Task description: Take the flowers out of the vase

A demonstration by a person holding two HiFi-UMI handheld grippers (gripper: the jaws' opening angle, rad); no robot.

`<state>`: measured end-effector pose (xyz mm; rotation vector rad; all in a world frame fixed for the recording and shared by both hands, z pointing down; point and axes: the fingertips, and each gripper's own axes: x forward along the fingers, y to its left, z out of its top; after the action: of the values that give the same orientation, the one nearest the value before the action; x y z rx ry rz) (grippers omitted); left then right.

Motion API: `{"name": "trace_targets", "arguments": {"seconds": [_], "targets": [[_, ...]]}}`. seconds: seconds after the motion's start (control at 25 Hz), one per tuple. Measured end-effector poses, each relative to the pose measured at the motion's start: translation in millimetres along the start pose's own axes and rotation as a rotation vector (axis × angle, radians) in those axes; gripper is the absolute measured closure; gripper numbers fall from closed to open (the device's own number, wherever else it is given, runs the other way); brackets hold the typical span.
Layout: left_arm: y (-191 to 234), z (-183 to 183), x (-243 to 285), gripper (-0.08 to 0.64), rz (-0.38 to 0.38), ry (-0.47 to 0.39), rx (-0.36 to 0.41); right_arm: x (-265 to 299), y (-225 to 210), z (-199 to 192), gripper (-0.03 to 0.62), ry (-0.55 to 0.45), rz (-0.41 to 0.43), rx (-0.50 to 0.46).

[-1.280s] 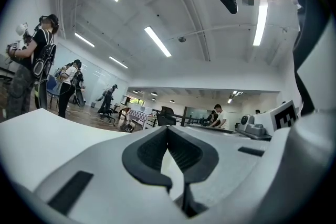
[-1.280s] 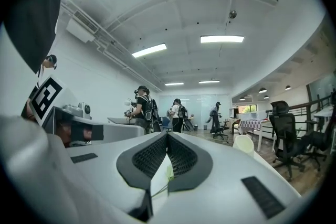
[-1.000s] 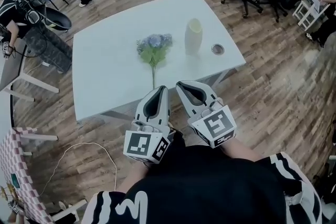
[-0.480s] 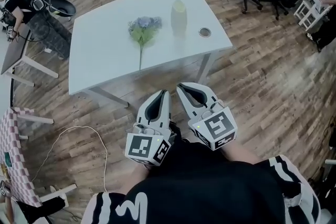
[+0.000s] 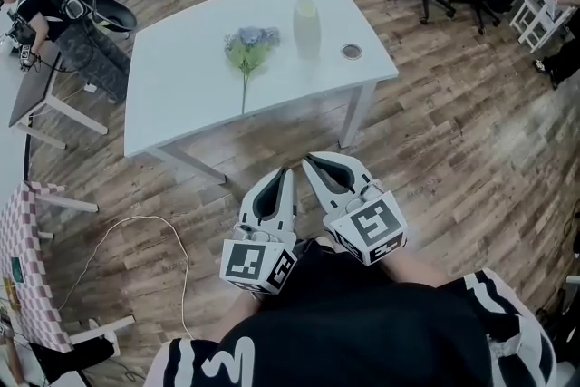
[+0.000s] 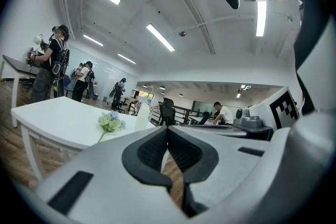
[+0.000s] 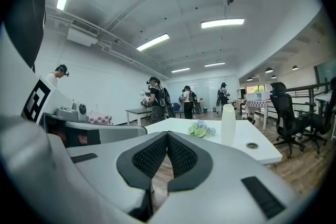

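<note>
No legible text, labels, brands, numbers or signs anywhere.

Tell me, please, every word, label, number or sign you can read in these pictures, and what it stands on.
None can be read.
The left marker cube and the right marker cube: black-and-white square patterns only, no letters or digits.
The vase and the table: blank.

I'm looking along the left gripper (image 6: 167, 128), whose jaws are pressing together with nothing between them. Beyond them the flowers (image 6: 110, 122) are lying on the white table (image 6: 55, 119), near the pale vase (image 6: 143, 116) standing upright, and people (image 6: 50, 63) are standing at the far left
</note>
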<state>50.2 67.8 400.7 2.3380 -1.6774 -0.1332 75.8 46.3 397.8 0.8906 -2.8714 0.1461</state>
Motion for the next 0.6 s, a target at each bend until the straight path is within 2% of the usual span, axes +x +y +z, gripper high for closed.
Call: {"name": "trace_targets", "arguments": {"seconds": [0.28,0.6], "targets": [[2.9,-3.0,-17.6,0.555,0.006,0.000,-0.016,-1.1,23.6,-4.7,0.575,0.014,0.034,0.009],[0.5,-8.1,-67.3,0.555,0.000,-0.015,-0.021,-16.7,66.2,-5.9,0.574,0.003,0.024,0.007]]}}
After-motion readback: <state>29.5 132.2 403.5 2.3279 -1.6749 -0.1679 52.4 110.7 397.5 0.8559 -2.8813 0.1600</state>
